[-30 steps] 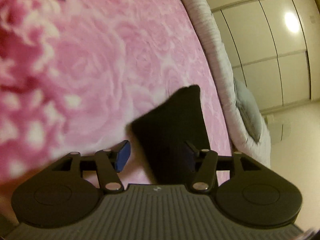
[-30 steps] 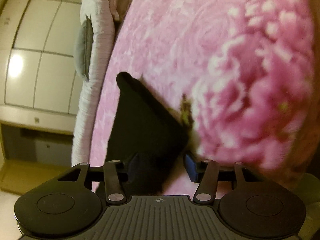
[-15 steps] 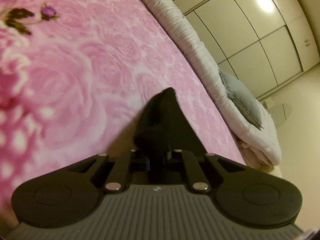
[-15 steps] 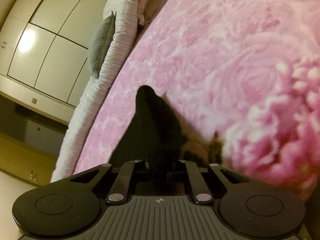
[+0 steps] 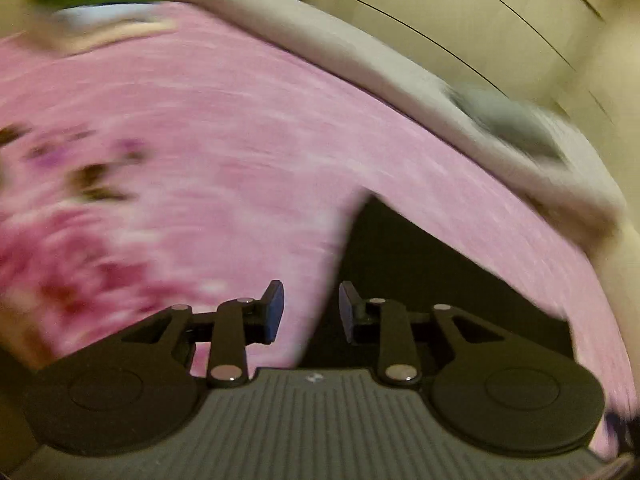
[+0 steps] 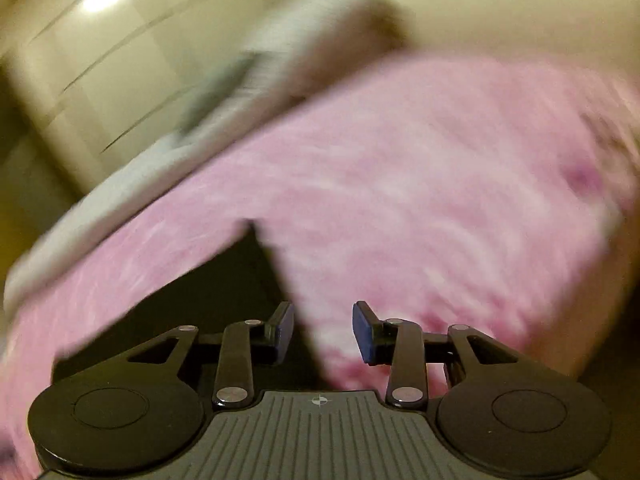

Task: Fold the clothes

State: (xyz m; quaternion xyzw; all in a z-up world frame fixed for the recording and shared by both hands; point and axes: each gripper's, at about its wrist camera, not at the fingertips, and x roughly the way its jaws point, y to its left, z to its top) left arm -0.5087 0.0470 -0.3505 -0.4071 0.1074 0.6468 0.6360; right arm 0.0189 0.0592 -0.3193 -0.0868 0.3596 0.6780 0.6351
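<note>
Black garment (image 5: 420,272) lies on the pink blanket (image 5: 240,140), lower centre of both views; left gripper (image 5: 310,312) and right gripper (image 6: 323,330) are opening, nothing pinched

The black garment (image 5: 432,280) is a flat, dark piece of cloth with no visible pattern, lying spread on the pink floral blanket (image 5: 240,120). Both views are motion-blurred, so fabric texture and seams cannot be made out.

Seen from the left gripper (image 5: 308,312), the garment lies ahead and to the right of the fingers. Its straight left edge runs down into the gap between the fingers, and a pointed corner lies farthest from the tool.

Seen from the right gripper (image 6: 322,332), the black garment (image 6: 224,292) lies ahead and to the left. Its right edge passes just beside the left finger, and its corner again points away from the tool.
</note>
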